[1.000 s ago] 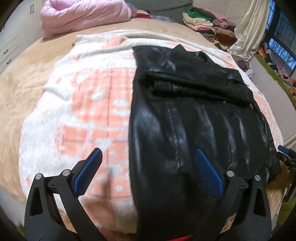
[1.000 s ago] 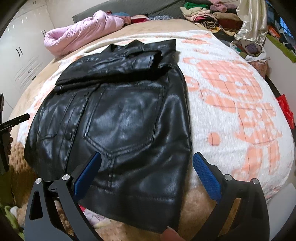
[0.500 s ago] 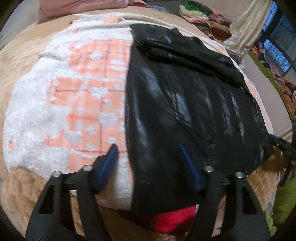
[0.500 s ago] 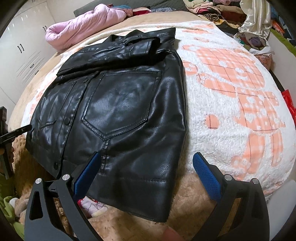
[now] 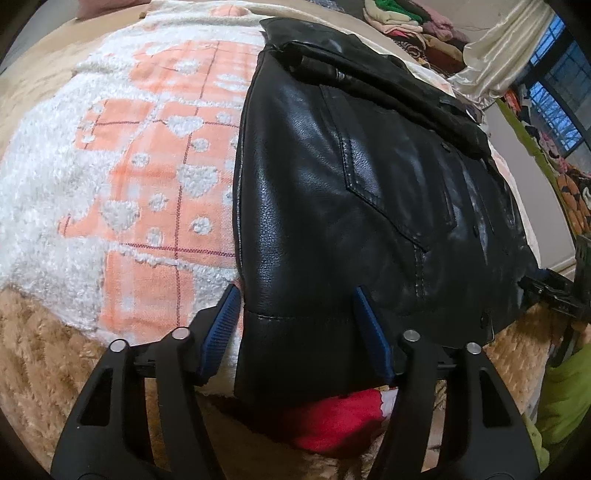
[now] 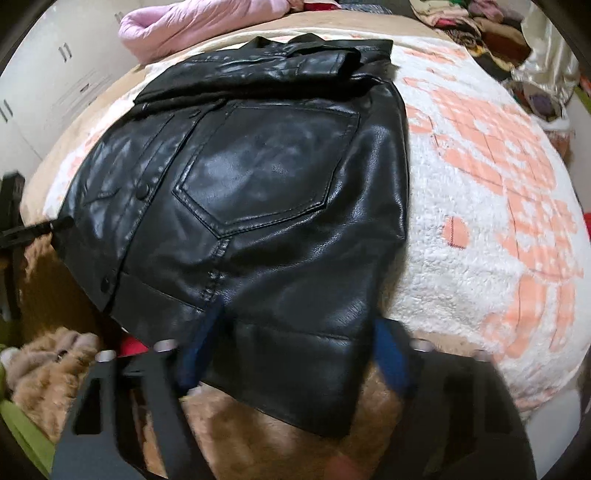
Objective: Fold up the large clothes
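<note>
A black leather jacket [image 5: 332,206] lies flat, front up, on a white and orange blanket [image 5: 122,177], its hem over the bed's near edge. My left gripper [image 5: 295,321] straddles the hem's left corner, its jaws closing with the leather between them; the blue pads [image 5: 221,325] are not visibly pinching. In the right wrist view the jacket [image 6: 266,177] fills the middle. My right gripper [image 6: 295,347], blurred, straddles the hem's right corner, its jaws closing around the leather. Each gripper shows at the other view's edge: right gripper [image 5: 550,291], left gripper [image 6: 33,232].
A brown fuzzy cover [image 5: 44,350] lies under the blanket. Something red [image 5: 332,424] sits below the hem. A pink quilt [image 6: 207,22] lies at the bed's far side, piled clothes [image 5: 406,22] behind it. White cupboards [image 6: 37,92] stand left, a curtain [image 5: 491,55] and green fabric [image 5: 565,398] right.
Both grippers came down closer to the jacket's hem. The left jaws narrowed steadily from wide open. The right jaws stayed wide at first, then narrowed around the hem corner.
</note>
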Demonstrator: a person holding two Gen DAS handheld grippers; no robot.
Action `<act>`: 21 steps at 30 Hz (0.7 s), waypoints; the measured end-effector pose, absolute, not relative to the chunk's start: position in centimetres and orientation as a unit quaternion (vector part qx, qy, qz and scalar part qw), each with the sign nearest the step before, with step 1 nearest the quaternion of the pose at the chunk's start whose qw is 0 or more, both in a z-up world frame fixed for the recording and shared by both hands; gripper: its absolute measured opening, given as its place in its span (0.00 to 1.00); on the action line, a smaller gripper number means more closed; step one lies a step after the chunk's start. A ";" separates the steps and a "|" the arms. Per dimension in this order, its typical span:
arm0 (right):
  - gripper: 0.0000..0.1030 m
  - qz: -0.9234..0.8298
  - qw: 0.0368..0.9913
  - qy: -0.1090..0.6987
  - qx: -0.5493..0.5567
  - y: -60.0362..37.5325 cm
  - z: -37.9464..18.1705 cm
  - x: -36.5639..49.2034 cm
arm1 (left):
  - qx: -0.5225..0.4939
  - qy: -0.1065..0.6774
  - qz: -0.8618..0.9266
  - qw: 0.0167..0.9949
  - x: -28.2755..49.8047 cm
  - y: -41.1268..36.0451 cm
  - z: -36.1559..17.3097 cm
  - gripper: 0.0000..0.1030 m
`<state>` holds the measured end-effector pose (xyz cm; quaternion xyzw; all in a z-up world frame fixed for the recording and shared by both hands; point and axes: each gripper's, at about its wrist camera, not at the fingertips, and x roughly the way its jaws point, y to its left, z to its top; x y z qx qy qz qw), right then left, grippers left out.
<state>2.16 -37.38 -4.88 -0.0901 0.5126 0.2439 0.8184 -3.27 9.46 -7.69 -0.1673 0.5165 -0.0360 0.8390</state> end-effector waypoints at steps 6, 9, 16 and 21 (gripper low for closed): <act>0.18 0.263 0.834 0.485 -0.029 -39.8 -3.8 1.7 | -0.202 0.501 -0.050 0.840 -3.9 10.2 -6.9 0.14; 0.15 0.274 0.836 0.474 -0.020 -40.3 -3.1 0.9 | -0.203 0.492 -0.055 0.845 -4.6 10.1 -5.9 0.09; 0.12 0.328 0.851 0.409 0.025 -41.4 1.1 -0.2 | -0.224 0.445 -0.090 0.863 -6.8 11.2 -1.4 0.05; 0.12 0.351 0.859 0.363 0.081 -42.0 4.4 2.5 | -0.216 0.398 -0.093 0.887 -5.0 12.2 2.5 0.05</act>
